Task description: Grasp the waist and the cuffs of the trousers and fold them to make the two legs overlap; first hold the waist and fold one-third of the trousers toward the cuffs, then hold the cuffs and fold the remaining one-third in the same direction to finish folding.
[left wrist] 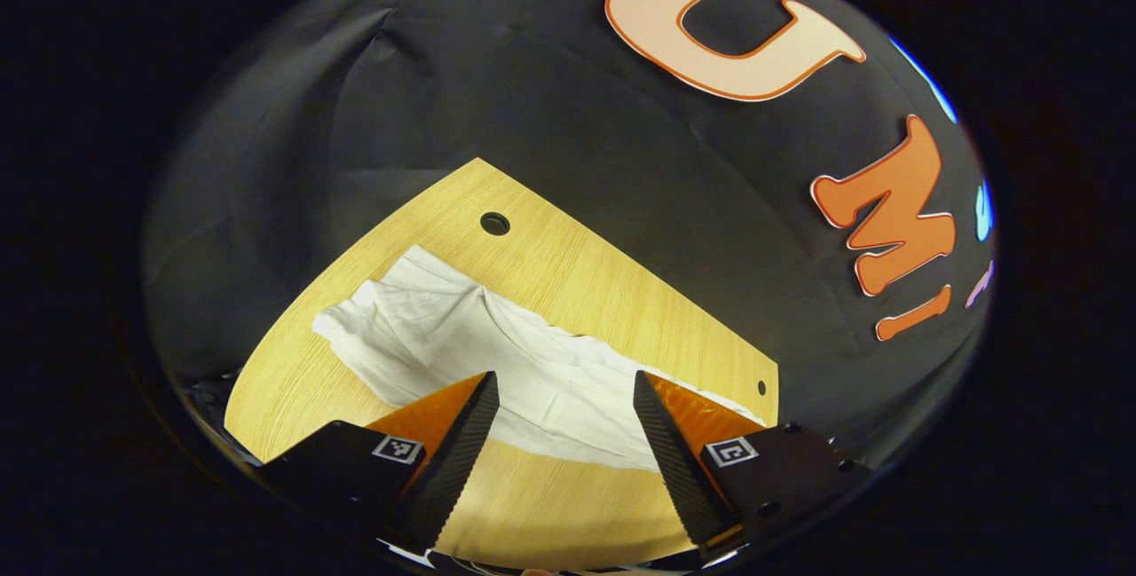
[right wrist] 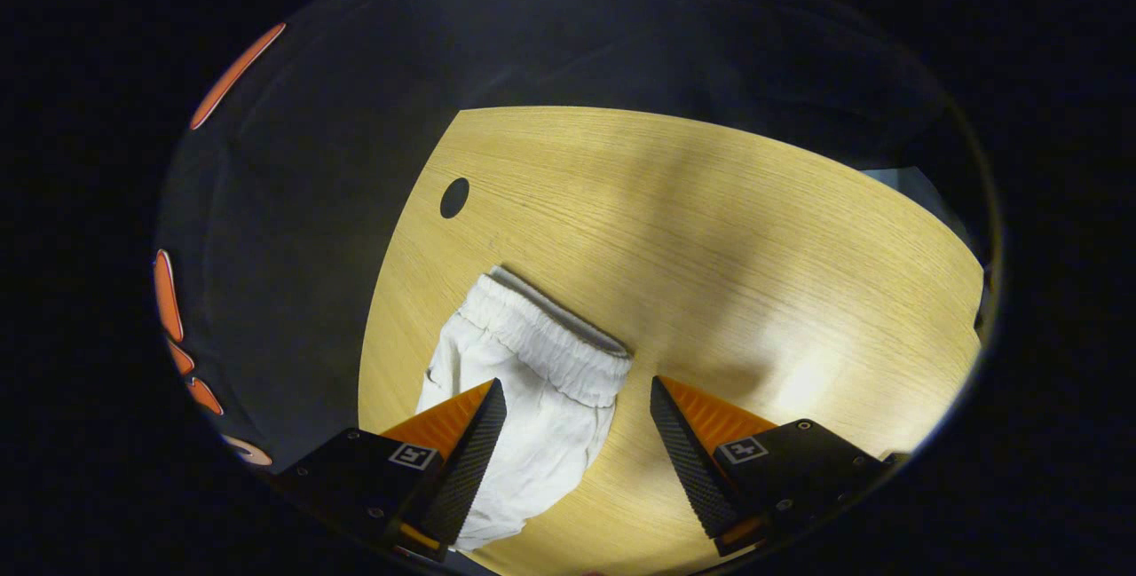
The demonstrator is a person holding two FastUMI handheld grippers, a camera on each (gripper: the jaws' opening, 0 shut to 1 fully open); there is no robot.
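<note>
White trousers [left wrist: 479, 341] lie stretched out on a light wooden table [left wrist: 568, 274]. In the left gripper view their legs run from the far left toward the lower right, wrinkled, passing behind my left gripper [left wrist: 564, 390], which hovers open above the cloth with nothing between its fingers. In the right gripper view the elastic waistband [right wrist: 546, 332] lies just beyond my right gripper [right wrist: 577, 394]. That gripper is open too, its left finger over the white fabric [right wrist: 541, 434] and its right finger over bare wood.
A round cable hole [left wrist: 494, 224] sits in the table beyond the trousers, also seen as the cable hole [right wrist: 454, 197] left of the waistband. A small hole [left wrist: 761, 387] marks the table's right corner. Black cloth wall surrounds the table. Bare wood [right wrist: 754, 248] spreads right of the waistband.
</note>
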